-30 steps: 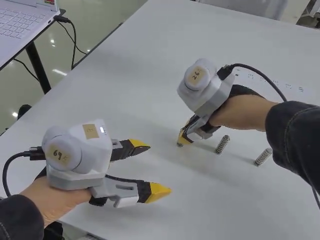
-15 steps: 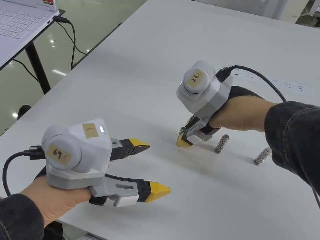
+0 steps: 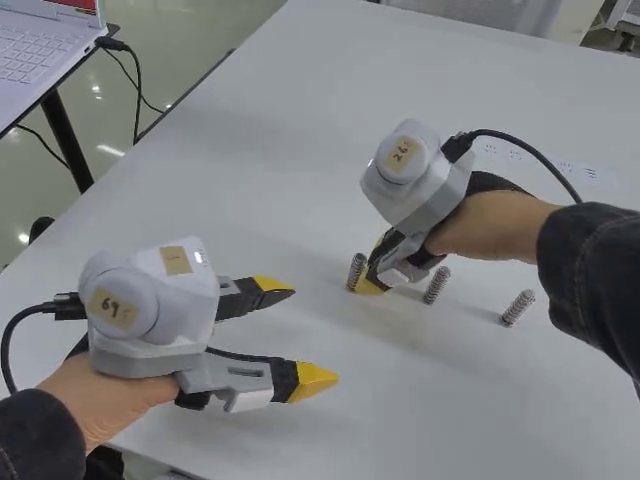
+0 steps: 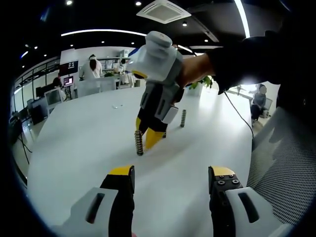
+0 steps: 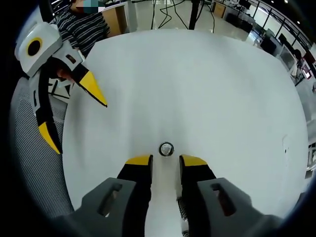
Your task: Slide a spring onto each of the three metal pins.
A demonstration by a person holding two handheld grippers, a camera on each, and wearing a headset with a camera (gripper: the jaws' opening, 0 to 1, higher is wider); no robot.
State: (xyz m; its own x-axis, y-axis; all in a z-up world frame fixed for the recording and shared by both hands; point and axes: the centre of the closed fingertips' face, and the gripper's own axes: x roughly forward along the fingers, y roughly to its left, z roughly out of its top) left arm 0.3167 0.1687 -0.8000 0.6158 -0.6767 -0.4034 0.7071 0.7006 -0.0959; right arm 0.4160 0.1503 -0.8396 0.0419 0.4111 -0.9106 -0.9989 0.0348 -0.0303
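White tabletop carries the work, and three springs stand on it in a loose row. Nearest the onlooker, the left gripper is held low over the near edge; its yellow-tipped fingers are wide apart and empty, aimed across at the row but well apart from it; a sticker on its round cap reads "69" in handwriting.

Farther in, the right gripper points steeply down at the tabletop; its fingers are parted by a narrow gap with nothing between them. The first spring stands just beside their tips, on the side toward the left gripper; its long axis is upright, so the right gripper view meets it end-on, a small ring just ahead of the gap. The second spring leans slightly, close behind the right gripper; the third spring stands farther along, near the person's sleeve.

No bare pin can be made out; each spring probably sits over one already, though the coils hide it. The right gripper is much the nearer, so any last seating would likely fall to it. Its cap label may read "26"; not certain.

Farthest off, a laptop sits on a separate stand.
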